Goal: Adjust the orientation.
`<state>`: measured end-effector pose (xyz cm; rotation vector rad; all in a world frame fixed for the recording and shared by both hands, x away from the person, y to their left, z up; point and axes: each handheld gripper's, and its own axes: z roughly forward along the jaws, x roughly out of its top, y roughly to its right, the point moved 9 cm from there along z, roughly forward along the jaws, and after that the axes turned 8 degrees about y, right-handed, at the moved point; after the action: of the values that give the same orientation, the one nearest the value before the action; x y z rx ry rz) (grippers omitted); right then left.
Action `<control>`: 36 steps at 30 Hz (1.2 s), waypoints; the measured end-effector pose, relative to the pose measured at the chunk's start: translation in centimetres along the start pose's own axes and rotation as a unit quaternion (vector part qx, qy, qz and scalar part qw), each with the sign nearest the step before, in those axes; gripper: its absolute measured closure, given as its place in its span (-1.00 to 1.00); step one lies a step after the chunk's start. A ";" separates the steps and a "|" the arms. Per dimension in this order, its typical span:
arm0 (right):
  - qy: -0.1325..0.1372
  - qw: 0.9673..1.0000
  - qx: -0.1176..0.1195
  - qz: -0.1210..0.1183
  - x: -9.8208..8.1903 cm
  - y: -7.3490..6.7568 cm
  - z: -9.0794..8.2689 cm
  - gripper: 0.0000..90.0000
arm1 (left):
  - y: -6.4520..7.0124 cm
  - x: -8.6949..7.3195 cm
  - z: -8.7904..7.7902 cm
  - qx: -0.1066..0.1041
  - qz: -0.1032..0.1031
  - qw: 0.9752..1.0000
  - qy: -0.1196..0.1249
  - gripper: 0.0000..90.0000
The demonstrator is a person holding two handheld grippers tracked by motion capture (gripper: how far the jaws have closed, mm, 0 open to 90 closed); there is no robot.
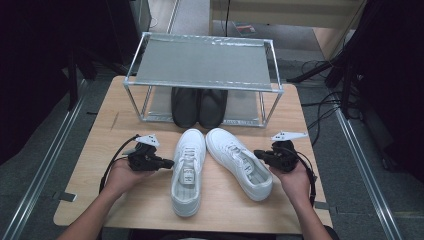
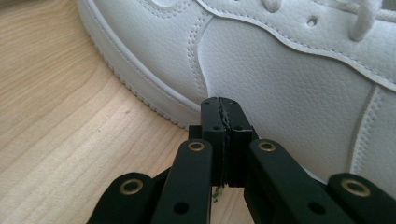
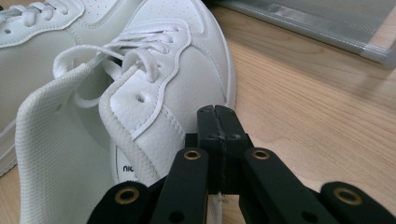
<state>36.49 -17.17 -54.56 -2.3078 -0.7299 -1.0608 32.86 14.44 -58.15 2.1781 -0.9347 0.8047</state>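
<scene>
Two white sneakers lie on the wooden table (image 1: 115, 125), toes toward the rack. The left sneaker (image 1: 188, 170) has my left gripper (image 1: 169, 163) at its outer side, jaws shut on nothing; in the left gripper view the closed tips (image 2: 222, 103) sit right against the shoe's white leather side (image 2: 289, 93). The right sneaker (image 1: 239, 161) lies angled, and my right gripper (image 1: 257, 154) is beside its collar, also shut and empty. In the right gripper view the closed tips (image 3: 218, 112) stand next to that shoe's upper (image 3: 154, 98), with its tongue and laces visible.
A metal-framed shoe rack (image 1: 202, 62) with a grey fabric top shelf stands at the table's far side. A pair of black shoes (image 1: 199, 106) sits on its lower shelf. Cables (image 1: 325, 107) run on the floor to the right.
</scene>
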 end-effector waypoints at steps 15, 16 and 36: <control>0.001 1.000 0.002 0.003 0.2 0.1 0.4 1.00 | 2.8 0.0 1.4 -0.030 0.033 0.999 -0.017 1.00; 0.001 1.000 0.002 0.003 0.2 0.1 0.4 1.00 | 3.1 0.0 1.6 -0.033 0.032 0.999 -0.017 1.00; 0.007 1.000 0.003 0.014 0.3 0.0 0.7 1.00 | 5.9 0.4 3.5 -0.065 0.050 0.996 -0.023 1.00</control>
<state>37.00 -16.71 -54.73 -2.2975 -0.6924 -1.0589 29.54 8.43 -58.24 2.0581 -1.0956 0.7214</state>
